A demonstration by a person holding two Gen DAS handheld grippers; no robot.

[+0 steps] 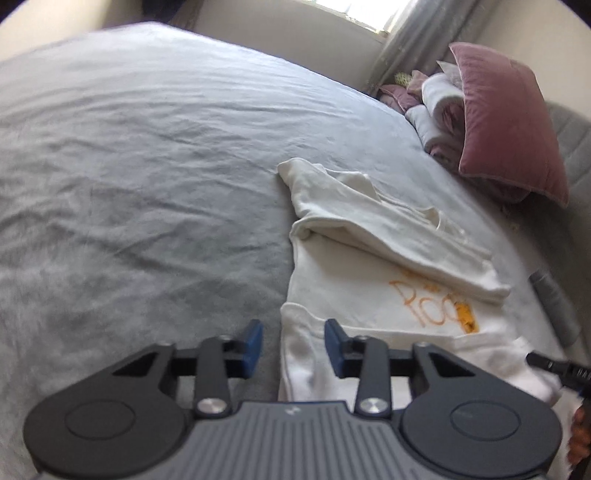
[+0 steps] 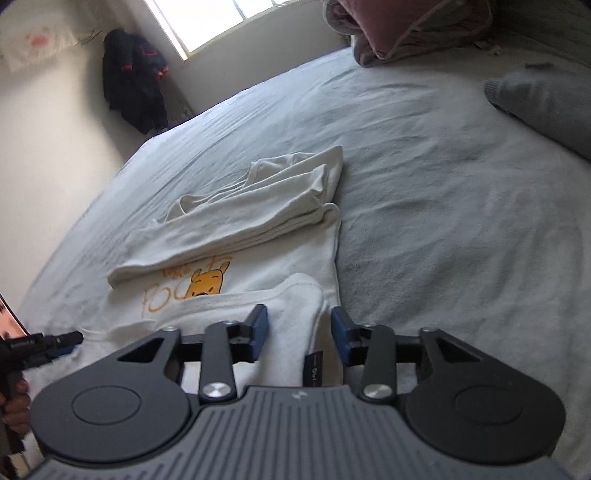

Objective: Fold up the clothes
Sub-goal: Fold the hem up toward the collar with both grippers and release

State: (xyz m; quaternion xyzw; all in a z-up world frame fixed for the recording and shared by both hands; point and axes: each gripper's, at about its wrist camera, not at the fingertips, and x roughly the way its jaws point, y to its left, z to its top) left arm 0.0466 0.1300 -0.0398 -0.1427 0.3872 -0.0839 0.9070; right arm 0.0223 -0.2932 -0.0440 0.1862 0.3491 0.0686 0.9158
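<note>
On the grey bedspread (image 1: pixel 140 155), seen from the left wrist cam, a white sweatshirt (image 1: pixel 369 295) lies partly folded, w/ orange lettering and a yellow patch showing below a folded-over sleeve (image 1: pixel 388 236). Left gripper (image 1: pixel 293 345) hangs low over the garment's near-left corner; its 2 blue fingers (image 1: pixel 254 341) stand apart, nothing between them but cloth edge and bedspread below, contact w/ fabric can't be told. Tip of the other tool pokes in at lower right beside a bit of hand (image 1: pixel 581 432). Pink pillow (image 1: pixel 509 122) leans at the head of the bed w/ rolled white and mauve bedding beside it; a grey cylinder (image 1: pixel 554 306) lies just right of the sweatshirt. Window (image 1: pixel 354 11) and curtain up top.

Right wrist cam: same sweatshirt (image 2: pixel 258 236) from the opposite side, a yellow bear print (image 2: pixel 208 282) half covered by the turned-up hem (image 2: pixel 288 295). Right gripper (image 2: pixel 299 334) sits at the hem's near-right corner, fingers (image 2: pixel 260 330) apart, holding nothing; a black label (image 2: pixel 314 369) shows between them. Left tool's tip (image 2: pixel 62 339) enters at left edge, touching or just above the hem. Dark clothing (image 2: pixel 135 77) hangs in the room's corner by the window (image 2: pixel 221 22); a grey pillow (image 2: pixel 546 107) lies at right.
</note>
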